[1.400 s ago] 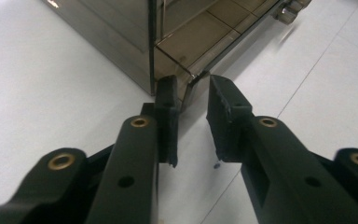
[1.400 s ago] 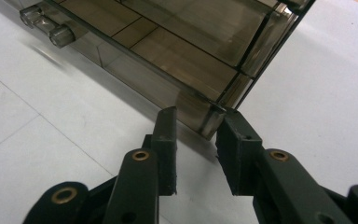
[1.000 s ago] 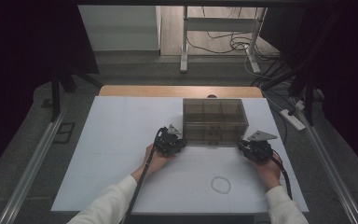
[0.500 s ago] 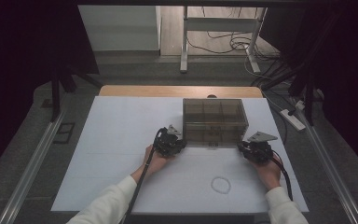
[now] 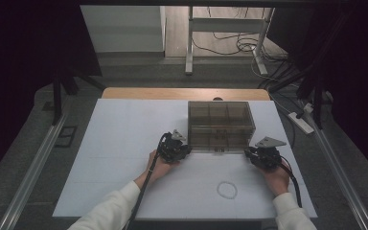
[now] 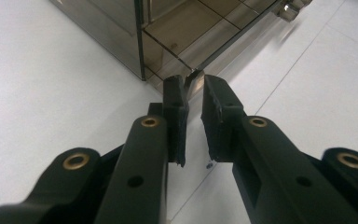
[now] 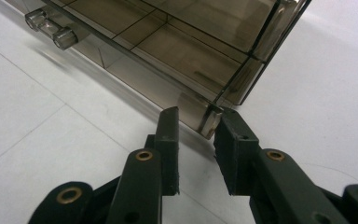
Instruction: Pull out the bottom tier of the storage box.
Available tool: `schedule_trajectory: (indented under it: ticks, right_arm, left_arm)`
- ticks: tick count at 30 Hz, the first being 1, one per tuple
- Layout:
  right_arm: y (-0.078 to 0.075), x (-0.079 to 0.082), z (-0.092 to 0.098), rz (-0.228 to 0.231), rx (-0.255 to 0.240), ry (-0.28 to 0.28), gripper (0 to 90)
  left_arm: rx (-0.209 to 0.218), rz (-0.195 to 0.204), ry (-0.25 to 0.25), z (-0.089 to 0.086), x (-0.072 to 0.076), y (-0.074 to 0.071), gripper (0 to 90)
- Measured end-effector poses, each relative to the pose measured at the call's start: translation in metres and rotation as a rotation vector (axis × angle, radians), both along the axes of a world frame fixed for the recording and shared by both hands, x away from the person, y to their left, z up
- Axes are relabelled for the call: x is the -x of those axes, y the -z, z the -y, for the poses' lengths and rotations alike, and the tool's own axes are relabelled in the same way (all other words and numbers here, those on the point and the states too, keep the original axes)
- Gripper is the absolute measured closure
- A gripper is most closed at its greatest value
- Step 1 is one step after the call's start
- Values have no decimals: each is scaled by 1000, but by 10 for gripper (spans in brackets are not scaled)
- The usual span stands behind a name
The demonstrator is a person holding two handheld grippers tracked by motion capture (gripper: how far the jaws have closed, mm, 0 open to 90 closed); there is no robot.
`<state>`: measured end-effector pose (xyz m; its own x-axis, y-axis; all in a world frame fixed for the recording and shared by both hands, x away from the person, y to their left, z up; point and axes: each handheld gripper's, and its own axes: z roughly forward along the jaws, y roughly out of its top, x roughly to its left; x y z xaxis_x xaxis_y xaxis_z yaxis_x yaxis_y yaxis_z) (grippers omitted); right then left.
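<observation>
A smoky transparent compartment box (image 5: pixel 220 125) sits on the white table (image 5: pixel 115 158), toward the far side and right of the middle, with a thin clear ring (image 5: pixel 227 189) lying nearer the person. The left gripper (image 5: pixel 175 149) is at the box's near left corner — its jaws are nearly closed, pinching the thin lower front edge there. The right gripper (image 5: pixel 263 155) meets the near right corner, jaws parted a little around the corner post, though whether they press on it I cannot tell.

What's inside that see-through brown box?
The brown box is split into compartments by dividers, and those that show through its tinted walls look empty. Reflections on the lid hide parts of the far ones.
</observation>
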<state>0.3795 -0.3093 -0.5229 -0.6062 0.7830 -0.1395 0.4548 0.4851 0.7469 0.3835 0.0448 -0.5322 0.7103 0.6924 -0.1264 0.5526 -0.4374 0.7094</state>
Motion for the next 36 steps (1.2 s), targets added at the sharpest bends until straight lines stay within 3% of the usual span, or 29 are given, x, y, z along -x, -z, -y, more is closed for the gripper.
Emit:
schedule_trajectory:
  ticks: [36]
  right_arm:
    - [-1,11,2,-2,13,-21,715]
  left_arm:
    - [-7,5,22,-1,10,0,796]
